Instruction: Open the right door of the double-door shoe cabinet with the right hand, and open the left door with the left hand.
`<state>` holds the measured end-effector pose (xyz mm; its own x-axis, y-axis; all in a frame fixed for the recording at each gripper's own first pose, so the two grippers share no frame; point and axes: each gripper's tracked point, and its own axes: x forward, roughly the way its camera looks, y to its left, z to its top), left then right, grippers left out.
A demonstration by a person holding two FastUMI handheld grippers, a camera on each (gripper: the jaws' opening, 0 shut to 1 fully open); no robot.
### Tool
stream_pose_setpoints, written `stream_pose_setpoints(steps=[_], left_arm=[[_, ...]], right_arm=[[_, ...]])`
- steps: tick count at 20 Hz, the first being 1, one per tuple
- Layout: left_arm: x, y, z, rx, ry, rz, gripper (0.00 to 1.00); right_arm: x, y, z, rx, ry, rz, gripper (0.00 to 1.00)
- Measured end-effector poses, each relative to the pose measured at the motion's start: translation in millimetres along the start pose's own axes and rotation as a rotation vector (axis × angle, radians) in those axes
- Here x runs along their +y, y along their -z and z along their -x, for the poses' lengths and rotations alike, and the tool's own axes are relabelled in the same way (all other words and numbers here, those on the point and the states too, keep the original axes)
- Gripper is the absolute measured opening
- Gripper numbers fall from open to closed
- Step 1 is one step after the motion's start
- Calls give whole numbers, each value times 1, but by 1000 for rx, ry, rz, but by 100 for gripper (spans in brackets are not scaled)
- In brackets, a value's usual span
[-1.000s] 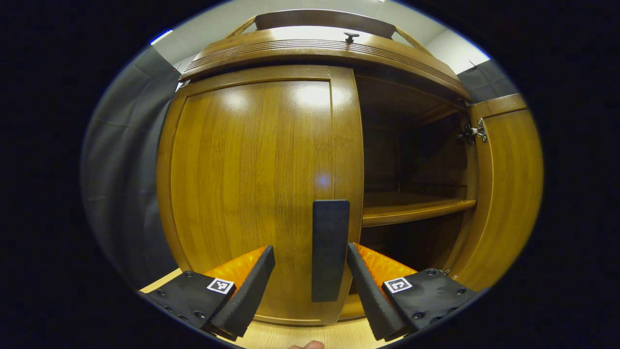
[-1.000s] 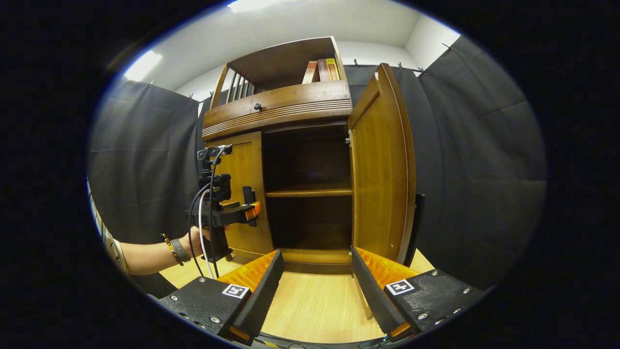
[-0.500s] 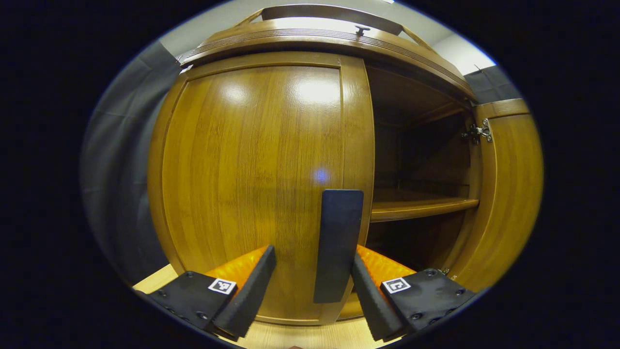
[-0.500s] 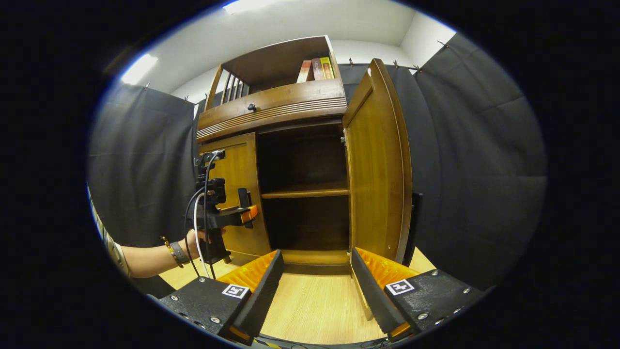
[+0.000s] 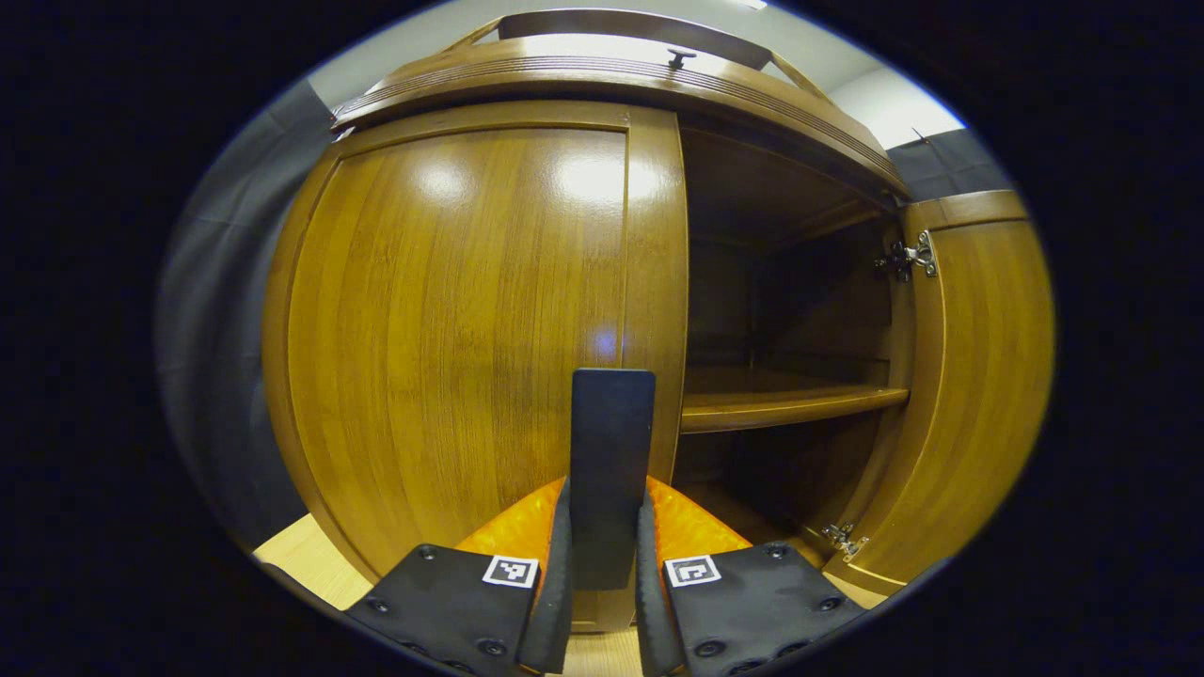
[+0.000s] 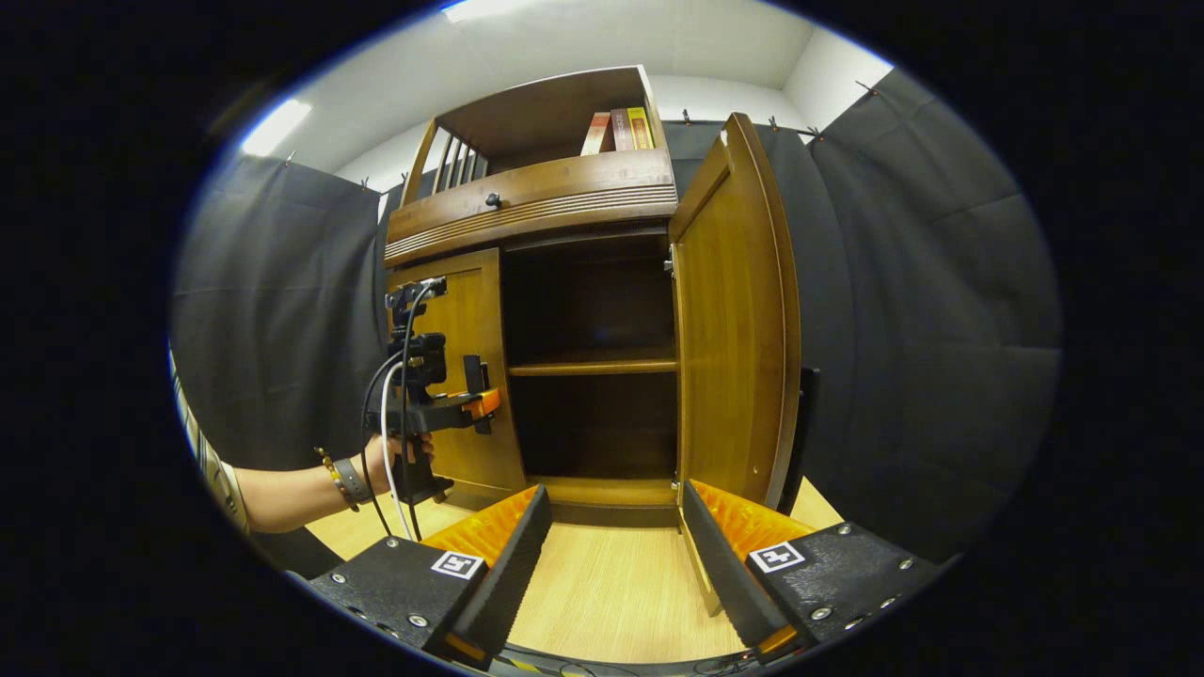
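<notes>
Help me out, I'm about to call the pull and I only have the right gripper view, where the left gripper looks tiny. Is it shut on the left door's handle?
Observer: Yes. In the left gripper view, both fingers of the left gripper press on the handle.
Operator: Where on the handle?
Observer: On its lower part. The upper part stands free above the fingertips.
Operator: Is it square to the bar?
Observer: The handle stands upright and centred between the fingers.

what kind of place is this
Most likely a recording booth set up like a home entryway: black cloth walls hang around a wooden shoe cabinet on a pale wood floor, with books on its top shelf and ceiling lights overhead.
</notes>
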<state>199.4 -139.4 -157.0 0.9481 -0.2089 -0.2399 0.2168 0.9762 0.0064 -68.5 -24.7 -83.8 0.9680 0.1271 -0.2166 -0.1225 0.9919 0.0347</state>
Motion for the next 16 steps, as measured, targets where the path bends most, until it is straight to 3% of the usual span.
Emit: stream_pose_setpoints(steps=[1, 2, 5, 6, 7, 10, 11, 16], left_arm=[[0, -1, 0, 0, -7, -3, 35], [1, -1, 1, -1, -11, 2, 35], [1, -3, 10, -5, -7, 14, 34], [2, -1, 18, -1, -4, 9, 34], [3, 0, 27, 1, -3, 7, 34], [7, -4, 49, 9, -3, 3, 35], [8, -5, 57, 7, -3, 2, 35], [27, -8, 110, 8, -22, 8, 35]], right_arm=[[1, 2, 1, 5, 0, 3, 87], [2, 4, 1, 10, 0, 3, 99], [6, 5, 6, 8, -4, -3, 98], [9, 4, 7, 5, -5, -5, 87], [11, 5, 7, 4, -9, -4, 98], [16, 7, 7, 10, -15, 3, 98], [19, 8, 7, 12, -19, 2, 87], [31, 7, 2, 8, -46, -1, 87]])
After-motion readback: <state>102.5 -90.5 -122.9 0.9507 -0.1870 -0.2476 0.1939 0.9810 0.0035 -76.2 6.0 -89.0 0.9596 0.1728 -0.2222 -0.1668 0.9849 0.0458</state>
